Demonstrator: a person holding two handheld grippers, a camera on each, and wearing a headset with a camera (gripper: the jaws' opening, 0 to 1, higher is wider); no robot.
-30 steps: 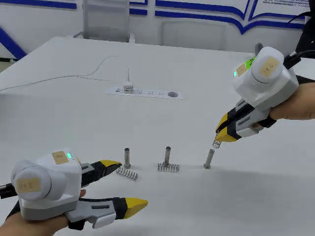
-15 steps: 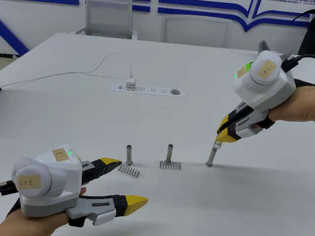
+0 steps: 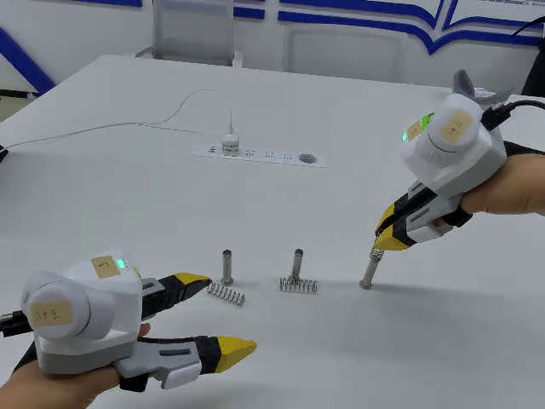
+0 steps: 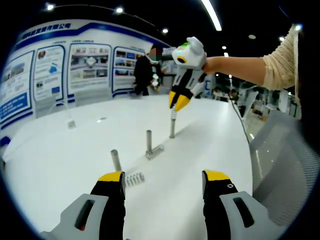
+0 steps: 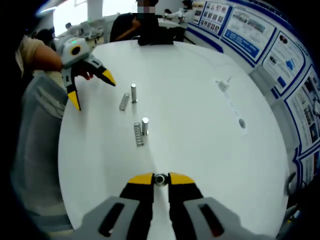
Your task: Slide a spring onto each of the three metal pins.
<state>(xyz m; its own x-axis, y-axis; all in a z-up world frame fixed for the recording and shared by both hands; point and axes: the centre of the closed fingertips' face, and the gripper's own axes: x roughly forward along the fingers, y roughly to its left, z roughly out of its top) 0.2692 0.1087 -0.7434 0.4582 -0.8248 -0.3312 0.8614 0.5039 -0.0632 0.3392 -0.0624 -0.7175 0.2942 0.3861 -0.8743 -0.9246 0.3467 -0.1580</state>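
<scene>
The right hand-held gripper (image 3: pixel 387 239) had come down over the last second. The held spring (image 3: pixel 375 253), which had hung clear above the right pin (image 3: pixel 369 273), now sat on the pin's top, and in the right gripper view the round end showed between the yellow tips. The jaws were narrow, pinched on that spring. By the look of it the threading had begun but was not done: the coil was only at the pin's upper end, with bare shaft showing below.

The left hand-held gripper (image 3: pixel 223 313) stayed low at the near left of the table (image 3: pixel 128 187), jaws wide and holding nothing.

The count: three pins stood in a row, the left pin (image 3: pixel 227 265), the middle pin (image 3: pixel 296 262) and the right one. There were three springs too, one on its way onto the right pin and two lying loose. The left spring (image 3: pixel 226 294) lay just near the left pin's foot, and the middle spring (image 3: pixel 298 285) lay at the base of the middle pin. So there were two bare pins and two springs waiting, with none fully seated yet.
</scene>
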